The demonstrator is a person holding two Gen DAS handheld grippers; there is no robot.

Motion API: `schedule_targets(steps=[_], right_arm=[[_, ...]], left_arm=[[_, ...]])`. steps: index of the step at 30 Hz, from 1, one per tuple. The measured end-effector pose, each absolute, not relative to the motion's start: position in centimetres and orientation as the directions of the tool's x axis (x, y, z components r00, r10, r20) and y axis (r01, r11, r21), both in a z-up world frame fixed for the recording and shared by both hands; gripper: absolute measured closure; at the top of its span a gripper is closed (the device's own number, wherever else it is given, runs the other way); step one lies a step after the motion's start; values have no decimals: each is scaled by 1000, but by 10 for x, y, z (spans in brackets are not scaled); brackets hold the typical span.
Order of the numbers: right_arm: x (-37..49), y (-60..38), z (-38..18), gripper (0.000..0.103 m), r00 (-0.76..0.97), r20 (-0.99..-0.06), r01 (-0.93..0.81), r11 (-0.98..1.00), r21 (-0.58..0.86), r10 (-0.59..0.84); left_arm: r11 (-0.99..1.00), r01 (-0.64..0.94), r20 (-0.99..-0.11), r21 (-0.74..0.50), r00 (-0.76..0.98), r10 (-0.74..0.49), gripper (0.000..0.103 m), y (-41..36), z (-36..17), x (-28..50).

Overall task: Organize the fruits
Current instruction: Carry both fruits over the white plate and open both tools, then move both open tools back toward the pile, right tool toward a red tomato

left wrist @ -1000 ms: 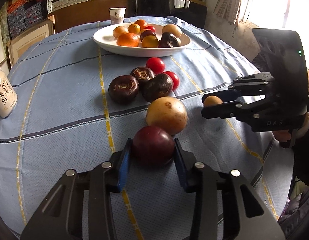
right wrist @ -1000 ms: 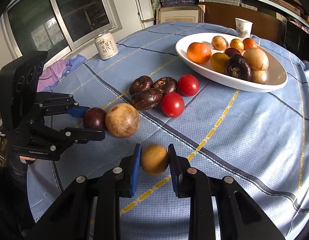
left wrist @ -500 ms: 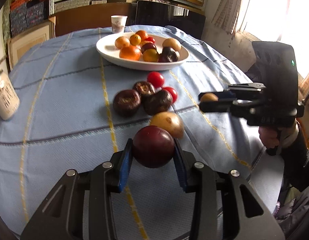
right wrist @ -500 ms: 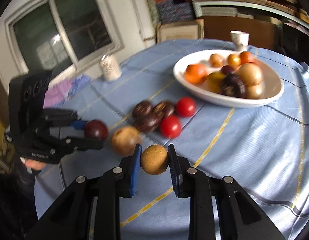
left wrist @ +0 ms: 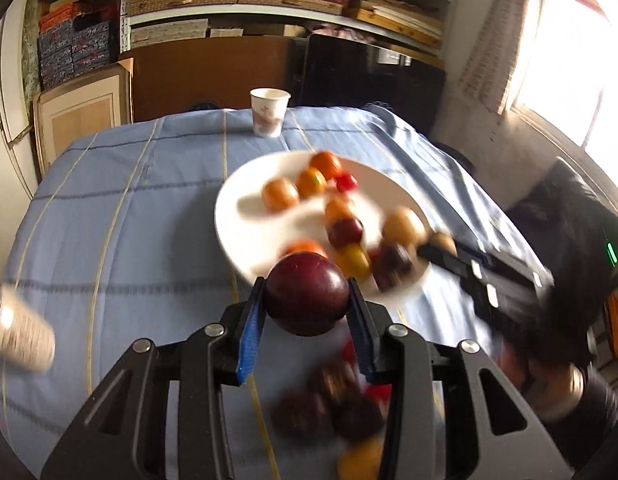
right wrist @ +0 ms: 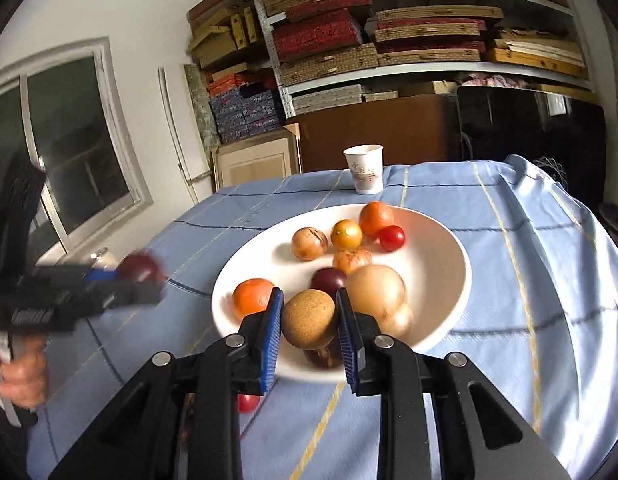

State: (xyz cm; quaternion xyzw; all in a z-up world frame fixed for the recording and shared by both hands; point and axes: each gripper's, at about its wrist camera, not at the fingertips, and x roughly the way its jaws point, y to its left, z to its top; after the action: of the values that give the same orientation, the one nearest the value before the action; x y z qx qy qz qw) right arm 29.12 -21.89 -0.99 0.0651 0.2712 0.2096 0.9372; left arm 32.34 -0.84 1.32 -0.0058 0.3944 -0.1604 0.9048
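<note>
Through the left wrist view, my left gripper (left wrist: 307,300) clamps a dark red plum (left wrist: 307,293) between its blue pads, carried clear of the cloth so it can travel to the white plate (left wrist: 245,236) at twelve o'clock; more fruit lies loose on the tablecloth (left wrist: 121,240) at six o'clock. Through the right wrist view, my right gripper (right wrist: 309,322) is closed on a rough tan fruit (right wrist: 309,318) over the plate's near rim, I judge for release among the fruit already gathered there.

Both wrist views look down, close, at the plate (left wrist: 237,236).
</note>
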Motion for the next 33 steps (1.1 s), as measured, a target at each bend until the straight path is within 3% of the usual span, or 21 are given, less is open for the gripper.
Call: schedule_targets(steps=[6, 7, 8, 10, 16, 22, 24, 26, 28, 33], right_arm=[[320, -210, -8, 74, 755, -479, -365, 894, 260, 448], [322, -208, -7, 58, 759, -476, -367, 896, 251, 444], [324, -207, -6, 42, 763, -476, -362, 899, 245, 437], [320, -212, -1, 40, 767, -464, -360, 896, 260, 443], [293, -218, 17, 37, 721, -420, -453, 834, 316, 551], [264, -203, 9, 37, 650, -468, -514, 800, 311, 599], [255, -195, 3, 43, 644, -520, -511, 821, 254, 561], [248, -191, 0, 64, 641, -553, -517, 832, 200, 532], [244, -190, -5, 72, 625, -590, -531, 832, 158, 511], [244, -191, -22, 73, 508, -681, -569, 799, 195, 528]], left_arm=[[965, 237, -749, -116, 617, -241, 64, -25, -3, 395], [968, 227, -748, -108, 623, -229, 58, -27, -5, 399], [973, 206, -745, -102, 632, -212, 36, -27, -5, 402], [980, 162, -723, -115, 663, -194, 5, -21, 0, 399], [983, 116, -654, -142, 735, -182, 5, 4, 20, 341], [989, 41, -623, -140, 773, -120, 5, 33, -1, 278], [987, 15, -641, -158, 759, -114, 5, 41, -11, 271], [983, -27, -680, -183, 726, -106, 5, 50, -21, 271], [975, -75, -696, -207, 712, -92, 5, 61, -26, 273], [967, -107, -681, -229, 728, -81, 5, 70, -22, 268]])
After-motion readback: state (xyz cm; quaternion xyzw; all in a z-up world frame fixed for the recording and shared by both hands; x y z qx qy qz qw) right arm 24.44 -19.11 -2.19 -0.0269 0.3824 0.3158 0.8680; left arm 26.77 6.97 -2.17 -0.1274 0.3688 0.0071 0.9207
